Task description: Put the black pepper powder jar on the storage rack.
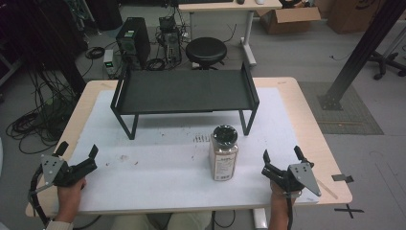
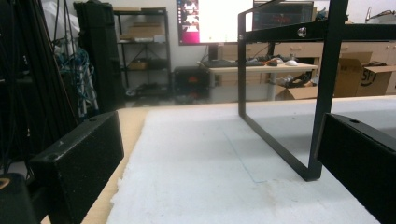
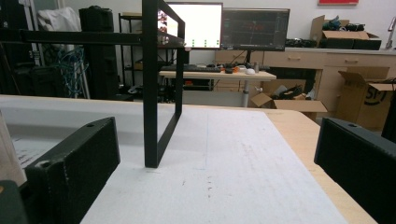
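Both grippers sit at the near edge of the table, one at each corner: the left gripper (image 1: 78, 156) at the near left, the right gripper (image 1: 281, 157) at the near right, each with its jaws spread wide and nothing between them. Between the two, nearer the right one, a clear jar (image 1: 224, 153) with a dark lid stands upright on the white mat (image 1: 158, 172) — apart from either gripper, and just in front of the black shelf (image 1: 184, 91) that stands on its legs toward the far side of the table. That shelf's top is bare. In the right gripper view the jar's pale side (image 3: 8, 149) just shows at the left edge. By the look of it, the work has not begun: the jar is untouched, and reaching, gripping and carrying it — likely up onto the shelf — all remain.
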